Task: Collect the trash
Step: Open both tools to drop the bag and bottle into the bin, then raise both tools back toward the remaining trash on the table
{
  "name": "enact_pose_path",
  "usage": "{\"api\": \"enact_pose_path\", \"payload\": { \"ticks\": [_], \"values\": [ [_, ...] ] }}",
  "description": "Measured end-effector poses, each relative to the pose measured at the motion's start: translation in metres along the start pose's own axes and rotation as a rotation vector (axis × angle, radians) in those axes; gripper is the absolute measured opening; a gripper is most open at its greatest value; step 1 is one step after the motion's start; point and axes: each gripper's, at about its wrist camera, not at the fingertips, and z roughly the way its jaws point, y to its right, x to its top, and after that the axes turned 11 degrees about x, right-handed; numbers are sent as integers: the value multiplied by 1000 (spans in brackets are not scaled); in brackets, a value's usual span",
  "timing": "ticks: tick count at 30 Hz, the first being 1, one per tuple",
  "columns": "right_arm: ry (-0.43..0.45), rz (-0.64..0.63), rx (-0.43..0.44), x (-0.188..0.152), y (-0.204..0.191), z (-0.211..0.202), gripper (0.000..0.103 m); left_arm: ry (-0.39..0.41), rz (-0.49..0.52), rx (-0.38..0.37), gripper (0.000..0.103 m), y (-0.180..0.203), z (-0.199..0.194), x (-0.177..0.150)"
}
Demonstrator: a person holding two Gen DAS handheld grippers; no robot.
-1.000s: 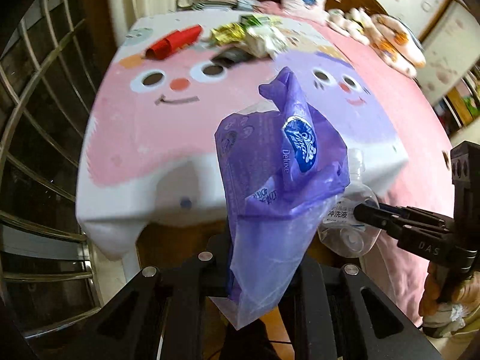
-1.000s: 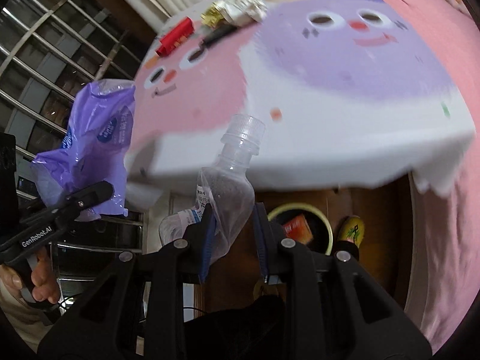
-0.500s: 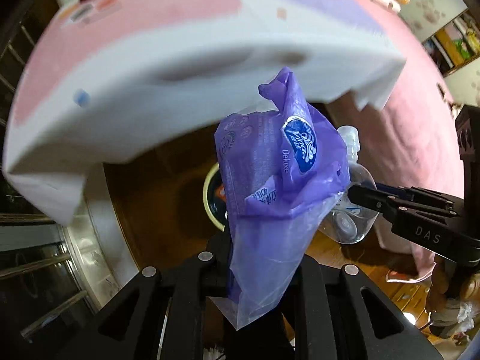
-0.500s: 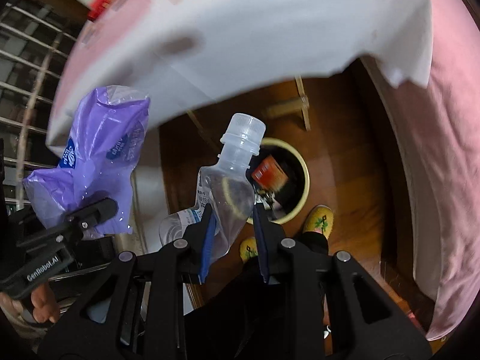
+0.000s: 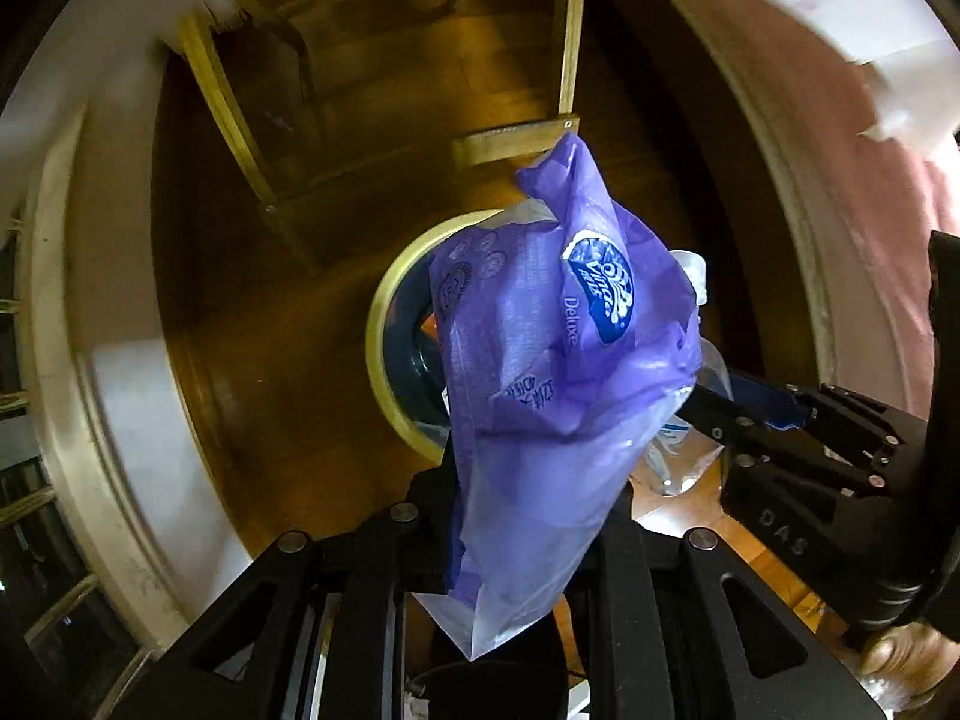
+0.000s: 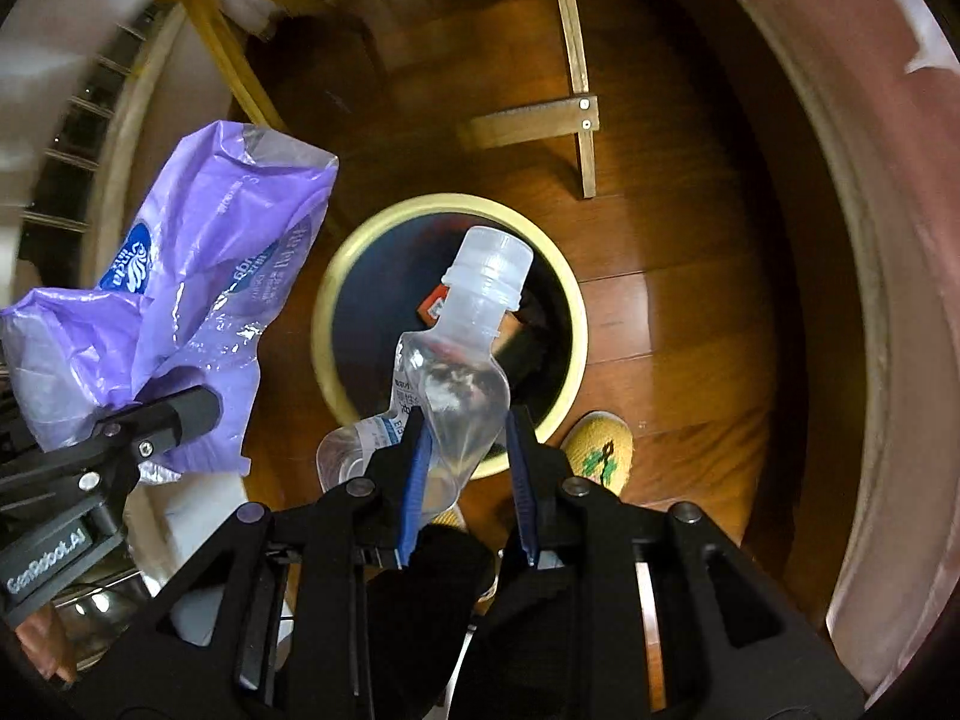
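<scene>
A crumpled purple plastic wrapper [image 5: 558, 372] hangs from my left gripper [image 5: 528, 480], which is shut on its lower part; the fingertips are hidden behind it. My right gripper [image 6: 465, 426] is shut on a squashed clear plastic bottle [image 6: 468, 372], its blue pads pressing the body, cap end pointing away. Both hang over a round trash bin with a cream rim [image 6: 336, 288] on the wooden floor. Some trash, including a red piece [image 6: 435, 306], lies inside. In the left wrist view the right gripper [image 5: 708, 408] and bottle [image 5: 684, 456] sit just right of the wrapper.
Wooden frame legs [image 6: 576, 60] stand on the floor just beyond the bin. A pink bedcover [image 6: 900, 240] hangs along the right. A person's yellow slipper [image 6: 600, 450] is beside the bin's near rim. A metal railing [image 5: 24, 480] runs at the left.
Both grippers have dropped from above the bed's top to below its edge and tipped downward. The bin now lies under the wrapper and bottle. Both grips are unchanged.
</scene>
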Motion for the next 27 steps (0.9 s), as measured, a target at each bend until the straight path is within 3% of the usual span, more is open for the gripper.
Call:
{"api": "enact_pose_path", "payload": {
  "ticks": [3,5,7,9,12,20,27],
  "values": [
    [5,19,17,14,13,9,23,7,-7,17,25,2,14,3],
    [4,31,28,16,17,13,24,9,-16,32,42,8,20,8],
    [5,38,31,22,15,13,37,2,-29,35,74,7,23,5],
    [15,32,11,25,13,7,47,-3,-45,54,81,1,23,5],
    [21,15,19,31,8,-3,47,-5,-56,54,86,-10,20,4],
    [30,-30,9,35,-17,-39,48,46,-61,91,86,-11,-13,18],
    [55,-27,22,32,-45,-100,48,138,-114,88,86,-22,-89,13]
  ]
}}
